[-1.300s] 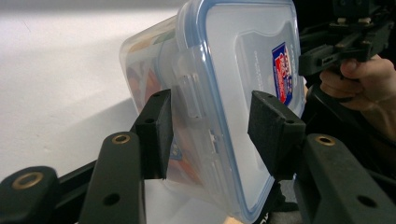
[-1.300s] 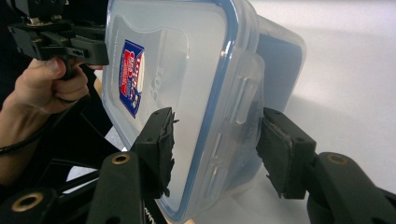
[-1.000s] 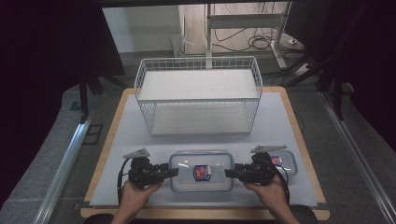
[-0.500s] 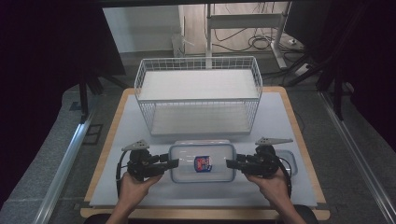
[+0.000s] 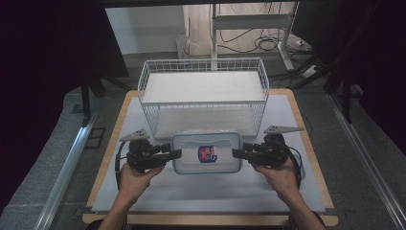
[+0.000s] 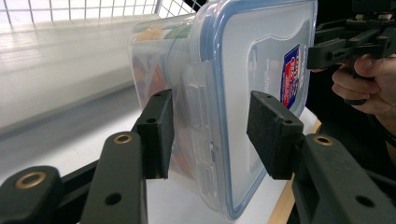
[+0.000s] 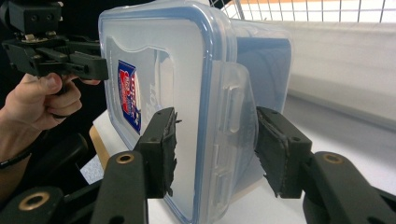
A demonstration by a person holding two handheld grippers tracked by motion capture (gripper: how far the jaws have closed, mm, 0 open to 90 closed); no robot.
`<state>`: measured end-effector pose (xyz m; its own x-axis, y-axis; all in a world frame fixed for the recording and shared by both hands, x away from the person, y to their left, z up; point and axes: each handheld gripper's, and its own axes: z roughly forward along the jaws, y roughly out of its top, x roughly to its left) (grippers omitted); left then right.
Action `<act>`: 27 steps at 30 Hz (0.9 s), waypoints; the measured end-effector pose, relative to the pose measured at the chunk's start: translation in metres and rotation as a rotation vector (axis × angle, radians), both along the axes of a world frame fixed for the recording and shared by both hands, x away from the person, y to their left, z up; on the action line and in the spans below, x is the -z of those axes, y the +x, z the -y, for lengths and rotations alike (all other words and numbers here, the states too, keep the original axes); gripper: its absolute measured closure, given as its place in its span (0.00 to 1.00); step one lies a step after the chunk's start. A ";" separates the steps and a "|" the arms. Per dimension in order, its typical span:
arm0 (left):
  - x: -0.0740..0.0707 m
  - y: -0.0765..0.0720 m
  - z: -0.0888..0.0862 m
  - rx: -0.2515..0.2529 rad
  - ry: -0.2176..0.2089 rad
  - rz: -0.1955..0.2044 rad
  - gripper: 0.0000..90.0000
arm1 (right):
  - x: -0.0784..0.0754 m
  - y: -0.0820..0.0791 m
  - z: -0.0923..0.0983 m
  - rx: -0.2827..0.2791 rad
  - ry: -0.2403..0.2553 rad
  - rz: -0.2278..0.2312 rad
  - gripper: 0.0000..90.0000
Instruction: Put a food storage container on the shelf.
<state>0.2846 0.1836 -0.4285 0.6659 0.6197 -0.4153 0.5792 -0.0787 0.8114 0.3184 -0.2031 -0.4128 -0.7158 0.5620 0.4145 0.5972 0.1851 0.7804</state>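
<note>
Fingers [image 7: 163, 154] grip container [image 5: 206, 152]; red-blue label [image 5: 207, 153] unreadable

The right gripper [image 7: 212, 154] fingers [image 7: 161, 149] clamp the lidded plastic container [image 7: 187, 93] end.

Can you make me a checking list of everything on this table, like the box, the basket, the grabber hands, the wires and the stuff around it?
Surface: pale mat on a wood-edged table, bare near the person.
Job's things: clear lidded food box with red-blue sticker, held in front of the white wire basket.
Clutter: nothing seen.
Grippers: left gripper clamps the box's left end, right gripper its right end; jaws straddle the lid latches.
Cables: black cable loops from each gripper; more cables on the floor behind.
Surroundings: dark curtains, metal rails, desk legs beyond the table.
</note>
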 end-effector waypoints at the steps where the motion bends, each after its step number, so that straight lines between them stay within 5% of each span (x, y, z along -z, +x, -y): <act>1: 0.000 0.000 0.000 0.000 0.000 0.000 0.58 | 0.000 0.000 0.000 0.000 0.000 0.000 0.56; 27: -0.060 0.037 -0.013 -0.028 0.004 0.029 0.58 | -0.055 0.044 -0.014 -0.002 0.037 0.033 0.55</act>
<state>0.3217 0.1969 -0.3690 0.6598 0.6401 -0.3936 0.5573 -0.0655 0.8277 0.3627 -0.1892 -0.3579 -0.7301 0.5456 0.4114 0.5711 0.1567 0.8058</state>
